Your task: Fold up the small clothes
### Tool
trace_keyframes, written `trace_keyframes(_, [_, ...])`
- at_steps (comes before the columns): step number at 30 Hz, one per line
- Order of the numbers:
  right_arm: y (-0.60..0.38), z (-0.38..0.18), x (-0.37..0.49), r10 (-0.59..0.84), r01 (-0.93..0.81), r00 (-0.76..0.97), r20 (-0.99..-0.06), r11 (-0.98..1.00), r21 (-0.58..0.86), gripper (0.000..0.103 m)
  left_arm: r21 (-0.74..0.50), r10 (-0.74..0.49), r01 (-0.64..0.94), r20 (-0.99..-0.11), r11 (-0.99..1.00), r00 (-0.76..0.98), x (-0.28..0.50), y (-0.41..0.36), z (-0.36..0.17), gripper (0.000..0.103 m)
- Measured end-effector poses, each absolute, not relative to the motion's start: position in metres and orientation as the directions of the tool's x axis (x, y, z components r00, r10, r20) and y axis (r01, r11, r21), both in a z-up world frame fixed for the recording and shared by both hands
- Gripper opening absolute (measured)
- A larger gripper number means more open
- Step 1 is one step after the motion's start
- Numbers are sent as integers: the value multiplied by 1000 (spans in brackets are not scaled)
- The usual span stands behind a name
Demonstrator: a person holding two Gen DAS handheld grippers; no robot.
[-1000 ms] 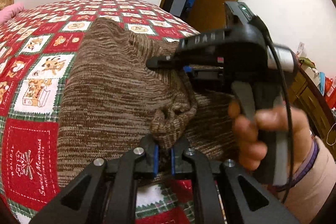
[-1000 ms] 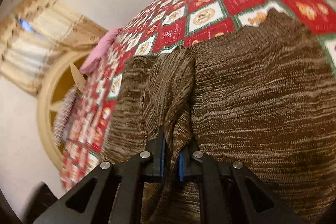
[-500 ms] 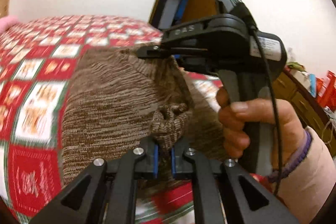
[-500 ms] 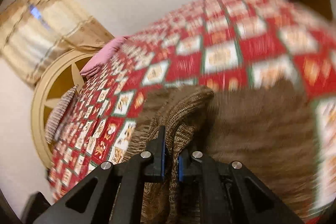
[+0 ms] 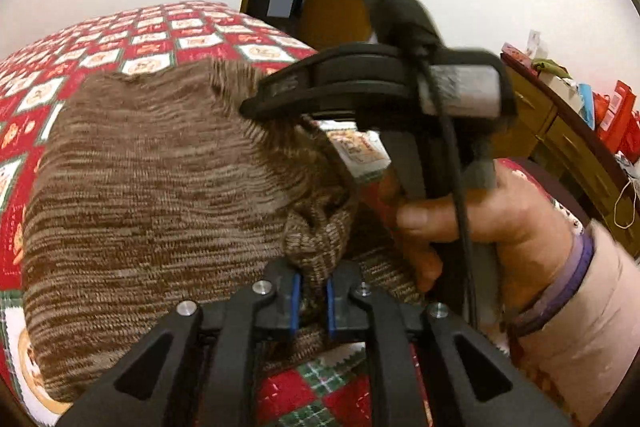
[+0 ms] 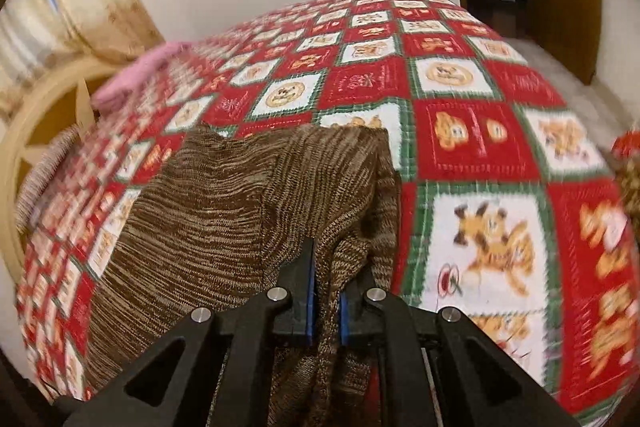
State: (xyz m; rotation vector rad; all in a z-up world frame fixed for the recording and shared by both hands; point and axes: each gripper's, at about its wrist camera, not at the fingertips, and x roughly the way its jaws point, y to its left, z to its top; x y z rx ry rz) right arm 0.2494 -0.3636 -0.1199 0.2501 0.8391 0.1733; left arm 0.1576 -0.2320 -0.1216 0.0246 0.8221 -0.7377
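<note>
Sweater: brown knit sweater (image 5: 160, 187) lies on the bed, one edge lifted
Left gripper (image 5: 311, 293): pinching a bunched fold
Right gripper (image 6: 326, 307): pinching another fold
Bedspread: red-and-white patchwork quilt (image 6: 460, 131) underneath

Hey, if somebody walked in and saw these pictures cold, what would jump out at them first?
Probably the brown marled knit garment spread over the red, white and green patchwork bedspread, filling the middle of both views. Next, the left gripper and the right gripper, each pinching a bunched edge of the knit low in its own view.
</note>
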Motion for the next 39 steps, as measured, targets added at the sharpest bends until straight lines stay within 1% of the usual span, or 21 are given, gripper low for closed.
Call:
trace_keyframes(3, [-382, -126, 246, 318, -14, 668, -673, 909, 416, 17, -276, -613, 630, -675, 726, 411, 152, -222, -114, 22])
trace_keyframes(4, [-384, -125, 243, 324, -2, 667, -671, 901, 433, 22, -286, -624, 639, -674, 714, 395, 152, -218, -110, 31])
trace_keyframes(5, [-388, -124, 237, 313, 22, 666, -677, 899, 437, 23, -309, -650, 655, -662, 690, 372, 146, -206, -105, 42])
trace_keyframes(6, [-390, -122, 232, 295, 38, 666, -685, 904, 427, 29, -321, -667, 664, -652, 675, 362, 142, -196, -101, 49])
trace_keyframes(7, [-392, -116, 220, 224, 80, 666, -712, 927, 367, 47, -334, -684, 672, -637, 661, 357, 136, -182, -96, 64])
trace_keyframes(8, [-393, -112, 212, 150, 117, 662, -734, 947, 299, 52, -342, -697, 673, -617, 656, 365, 131, -167, -93, 73])
trace_keyframes(9, [-393, -106, 200, 76, 147, 664, -744, 962, 229, 52, -348, -699, 658, -596, 668, 395, 126, -146, -88, 74])
trace_keyframes(10, [-392, -100, 188, 41, 152, 673, -738, 970, 192, 52, -352, -697, 646, -587, 677, 412, 122, -138, -87, 74])
trace_keyframes(11, [-393, -93, 173, 54, 137, 689, -723, 970, 202, 52, -356, -690, 627, -580, 693, 433, 120, -125, -86, 74])
trace_keyframes(12, [-395, -88, 159, 99, 116, 702, -705, 961, 250, 52, -352, -670, 599, -580, 719, 464, 124, -114, -86, 74])
trace_keyframes(16, [-389, -78, 121, 200, 78, 726, -658, 927, 368, 52, -307, -553, 478, -625, 823, 551, 146, -94, -93, 74])
trace_keyframes(19, [-365, -80, 107, 211, 50, 728, -652, 933, 357, 52, -300, -500, 411, -651, 861, 571, 165, -90, -101, 74])
trace_keyframes(21, [-347, -86, 106, 197, 44, 708, -678, 946, 321, 52, -287, -461, 372, -681, 883, 569, 174, -89, -111, 74])
trace_keyframes(24, [-332, -108, 109, 232, 38, 673, -703, 937, 346, 52, -239, -398, 343, -745, 908, 535, 184, -105, -133, 75])
trace_keyframes(26, [-326, -120, 112, 190, 65, 650, -735, 951, 303, 38, -180, -364, 356, -741, 917, 564, 176, -112, -130, 76])
trace_keyframes(27, [-324, -123, 112, 144, 81, 647, -749, 963, 256, 27, -154, -345, 358, -749, 921, 566, 173, -116, -129, 76])
trace_keyframes(28, [-322, -123, 110, 111, 90, 642, -759, 972, 218, 24, -146, -340, 360, -751, 921, 566, 172, -117, -129, 76])
trace_keyframes(31, [-325, -123, 106, 102, 107, 614, -783, 972, 211, 20, -133, -328, 357, -754, 925, 569, 165, -115, -127, 77])
trace_keyframes(33, [-325, -124, 99, 94, 106, 608, -788, 974, 198, 20, -125, -312, 342, -759, 931, 571, 160, -114, -127, 81])
trace_keyframes(35, [-329, -124, 94, 105, 115, 608, -787, 969, 218, 20, -110, -294, 335, -768, 936, 569, 158, -114, -125, 86])
trace_keyframes(39, [-338, -124, 84, 131, 134, 608, -783, 955, 264, 20, -65, -261, 340, -776, 938, 573, 163, -112, -122, 86])
